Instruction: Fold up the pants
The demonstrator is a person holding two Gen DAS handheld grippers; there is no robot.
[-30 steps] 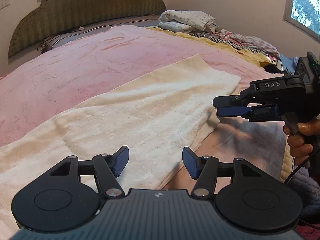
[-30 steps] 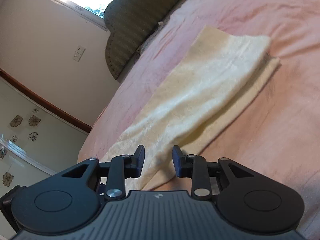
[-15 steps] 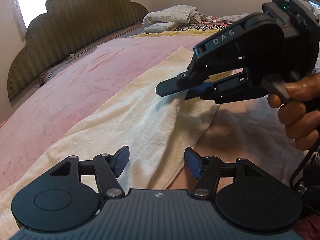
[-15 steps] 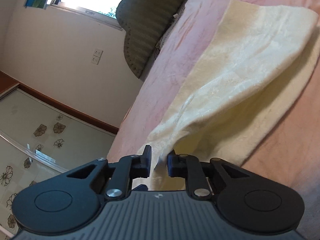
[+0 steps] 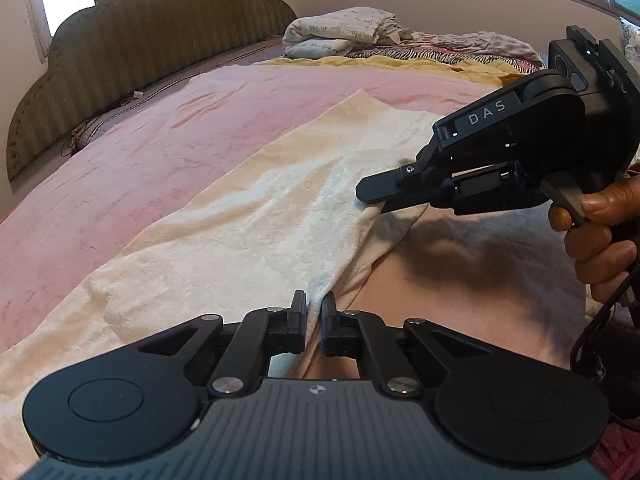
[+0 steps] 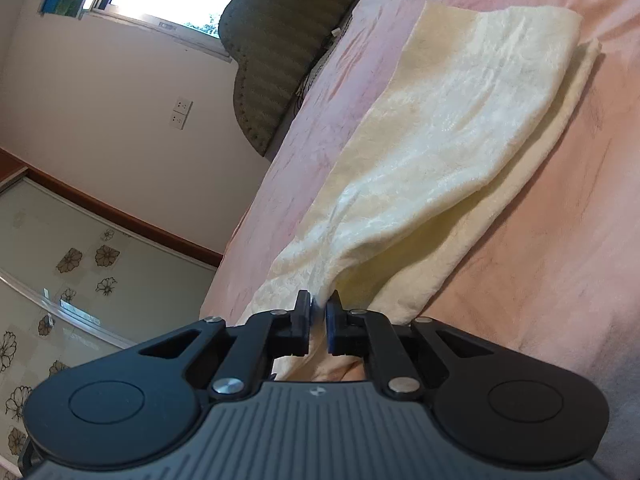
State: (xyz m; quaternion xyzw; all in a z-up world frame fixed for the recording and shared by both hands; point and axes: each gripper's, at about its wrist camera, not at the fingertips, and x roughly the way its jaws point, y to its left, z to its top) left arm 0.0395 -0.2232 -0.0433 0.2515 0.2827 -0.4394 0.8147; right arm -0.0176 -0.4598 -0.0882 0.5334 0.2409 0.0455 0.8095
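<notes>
The pants (image 5: 260,216) edge is being pinched by the left gripper (image 5: 314,312) and the right gripper (image 6: 318,312), both clamped on it.

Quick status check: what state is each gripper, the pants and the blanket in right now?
Left gripper: shut on the pants' near edge.
Right gripper: shut on the same edge, further along.
Pants: cream, lying lengthwise on the bed, top layer pinched up.
Pink blanket: spread flat under the pants.
</notes>
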